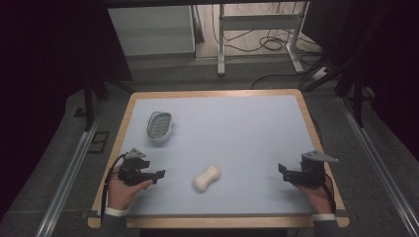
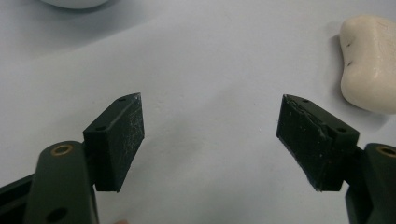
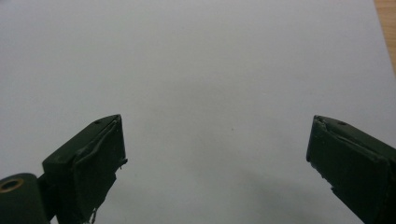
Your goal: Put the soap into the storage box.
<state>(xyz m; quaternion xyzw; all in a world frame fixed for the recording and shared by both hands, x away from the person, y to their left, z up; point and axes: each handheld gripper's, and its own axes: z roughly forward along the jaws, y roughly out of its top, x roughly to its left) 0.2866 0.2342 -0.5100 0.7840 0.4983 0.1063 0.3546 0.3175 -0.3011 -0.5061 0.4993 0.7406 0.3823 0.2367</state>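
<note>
The cream, peanut-shaped bar of soap [image 1: 207, 178] lay flat on the pale blue counter [image 1: 237, 133] near its front edge, between the two tools and closer to the left one. The left tool [image 1: 159, 175] rested low, jaws spread wide and holding nothing; in the left gripper view the soap [image 2: 369, 63] sat beyond and to the side of the far jaw, not between the pads. The right tool [image 1: 281, 171] was also wide and empty, well apart from the soap, over bare counter. Likely risks: a smooth, rounded bar could squirt out of flat pads if pinched off-centre or across its narrow waist; closing from the present line would clip one end and skid it away. The grey oval slotted soap dish [image 1: 160, 126] stood far back on the left, well apart, so a long carry could lose a weak grip. The soap was cut off at the frame edge in the left gripper view. The dish's depth was hard to judge.
</note>
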